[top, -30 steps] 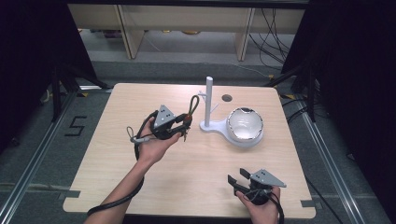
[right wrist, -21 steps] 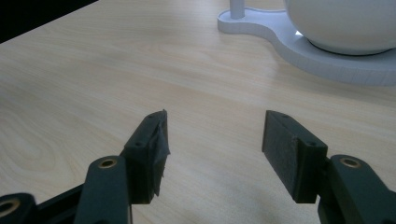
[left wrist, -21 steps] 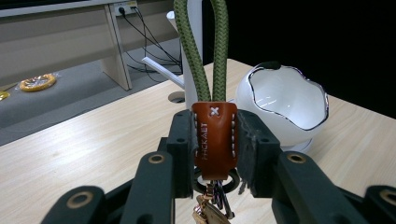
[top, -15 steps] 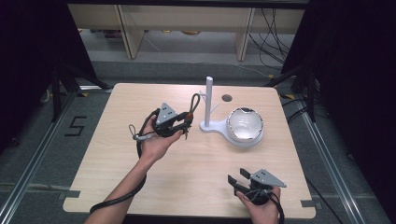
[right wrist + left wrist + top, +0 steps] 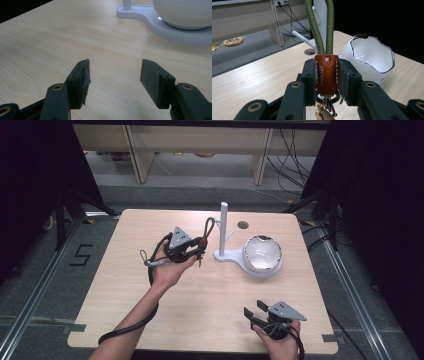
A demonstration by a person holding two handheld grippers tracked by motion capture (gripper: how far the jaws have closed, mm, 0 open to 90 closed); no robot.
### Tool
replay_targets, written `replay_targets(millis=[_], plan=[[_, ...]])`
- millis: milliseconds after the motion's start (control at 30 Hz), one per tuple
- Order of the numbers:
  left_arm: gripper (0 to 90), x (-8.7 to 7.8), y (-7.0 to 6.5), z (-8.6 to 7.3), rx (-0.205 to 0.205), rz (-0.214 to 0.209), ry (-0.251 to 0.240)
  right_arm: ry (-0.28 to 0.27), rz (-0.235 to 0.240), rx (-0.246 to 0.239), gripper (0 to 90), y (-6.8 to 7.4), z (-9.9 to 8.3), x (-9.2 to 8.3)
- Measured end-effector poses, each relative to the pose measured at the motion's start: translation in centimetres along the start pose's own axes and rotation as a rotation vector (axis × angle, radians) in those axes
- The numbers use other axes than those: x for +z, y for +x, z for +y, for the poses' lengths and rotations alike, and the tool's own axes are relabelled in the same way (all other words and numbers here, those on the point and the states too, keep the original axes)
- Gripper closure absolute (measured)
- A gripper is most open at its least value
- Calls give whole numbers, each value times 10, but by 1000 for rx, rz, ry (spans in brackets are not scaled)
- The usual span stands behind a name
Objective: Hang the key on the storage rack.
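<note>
My left gripper (image 5: 199, 245) is shut on a keychain: its brown leather tab (image 5: 327, 74) is pinched between the jaws, a green cord loop (image 5: 320, 27) rises from it and keys (image 5: 325, 112) hang below. The loop (image 5: 209, 227) stands just left of the white post (image 5: 223, 229) of a stand, whose short peg (image 5: 303, 40) juts out beside the cord. A white bowl (image 5: 262, 255) sits on the stand's base. My right gripper (image 5: 254, 312) rests low at the table's front right, open, nothing between its pads (image 5: 79, 81).
The stand's flat base (image 5: 160, 26) lies ahead of the right gripper. A round hole (image 5: 243, 225) sits in the tabletop behind the stand. Shelving and cables lie on the floor beyond the table's far edge (image 5: 210, 211).
My left gripper has shifted slightly right with the keychain, bringing the cord loop closer to the post. The right gripper has not moved.
</note>
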State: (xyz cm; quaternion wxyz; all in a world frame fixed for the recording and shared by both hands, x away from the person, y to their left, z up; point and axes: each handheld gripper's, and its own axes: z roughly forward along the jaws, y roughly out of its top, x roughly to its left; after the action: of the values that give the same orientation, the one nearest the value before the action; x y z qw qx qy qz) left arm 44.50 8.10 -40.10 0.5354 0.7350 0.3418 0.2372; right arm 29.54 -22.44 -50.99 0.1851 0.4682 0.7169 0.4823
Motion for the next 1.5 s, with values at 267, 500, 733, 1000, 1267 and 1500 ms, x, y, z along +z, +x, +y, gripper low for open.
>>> replay_targets(millis=[267,500,733,1000,1267,1500], plan=[[678,4,1,1,-7,1,8,-7,1,-18,418,-2,0,1],[678,9,2,2,-16,3,12,-5,5,-14,418,-1,0,0],[678,14,3,1,-25,7,16,-5,3,-5,418,-1,0,0],[678,18,5,-1,-31,11,27,-8,7,-11,418,-2,0,0],[677,25,4,-4,-38,6,41,-17,11,-8,418,-2,0,1],[676,32,3,-4,-42,7,50,-9,8,-14,417,-3,0,0]])
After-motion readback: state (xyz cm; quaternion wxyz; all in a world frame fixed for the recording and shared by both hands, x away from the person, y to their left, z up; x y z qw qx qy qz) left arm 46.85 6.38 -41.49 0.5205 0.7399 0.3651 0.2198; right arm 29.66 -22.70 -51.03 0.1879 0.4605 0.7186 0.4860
